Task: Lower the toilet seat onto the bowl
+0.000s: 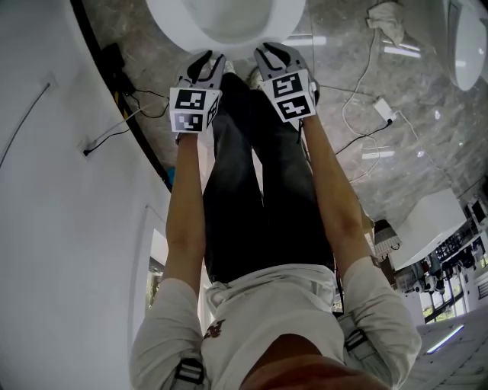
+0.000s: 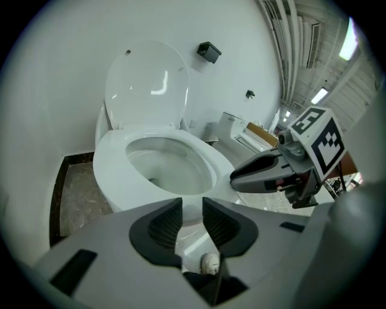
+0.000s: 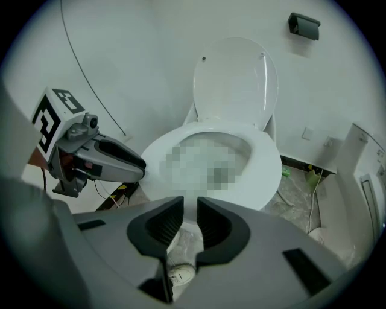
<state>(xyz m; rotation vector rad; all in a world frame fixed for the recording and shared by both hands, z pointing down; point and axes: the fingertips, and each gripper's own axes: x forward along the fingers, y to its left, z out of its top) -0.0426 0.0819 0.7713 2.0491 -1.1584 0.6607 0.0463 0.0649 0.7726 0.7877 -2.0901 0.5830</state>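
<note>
Head view: left gripper (image 1: 207, 59) and right gripper (image 1: 273, 53) hang side by side just short of the bowl (image 1: 284, 18). Left gripper view: jaws slightly apart, empty; ahead the toilet seat (image 2: 111, 164) seems already flat on the bowl, lid (image 2: 145, 84) upright beyond it; only water seems inside. Right gripper view: jaws likewise parted on nothing. A careless nudge could slam the lid.

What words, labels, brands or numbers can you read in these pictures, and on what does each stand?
No readable text anywhere.
The two marker cubes bear only black-and-white square patterns, no letters.
The small emblem on the person's shirt is too small to read.
</note>
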